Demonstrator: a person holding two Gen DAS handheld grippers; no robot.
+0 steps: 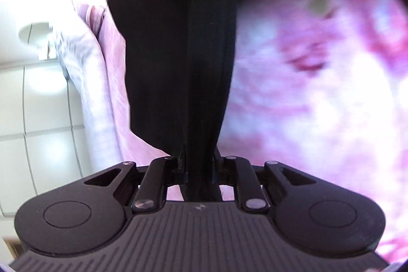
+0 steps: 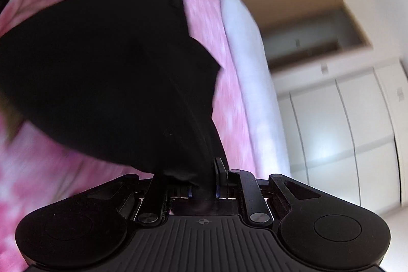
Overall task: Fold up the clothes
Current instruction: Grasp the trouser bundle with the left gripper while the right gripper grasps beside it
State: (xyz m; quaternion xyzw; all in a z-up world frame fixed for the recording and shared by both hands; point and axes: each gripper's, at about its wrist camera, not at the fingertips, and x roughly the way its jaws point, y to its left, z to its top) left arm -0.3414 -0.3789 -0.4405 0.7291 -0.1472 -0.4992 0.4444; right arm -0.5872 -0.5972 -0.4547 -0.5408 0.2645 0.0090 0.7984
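Black garment (image 1: 176, 47) plain, dark, hangs taut over pink floral bedspread (image 1: 306, 93), stretched between both grippers. Left gripper (image 1: 199, 165) fingers pressed together, pinching garment edge. Right gripper (image 2: 204, 182) likewise clamped on bunched black cloth.

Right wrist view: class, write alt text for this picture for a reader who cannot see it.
The right gripper is shut on a black garment, which spreads up and to the left from its fingers. Behind the cloth lies a blurred pink floral bedspread, and white cupboard doors fill the right side.
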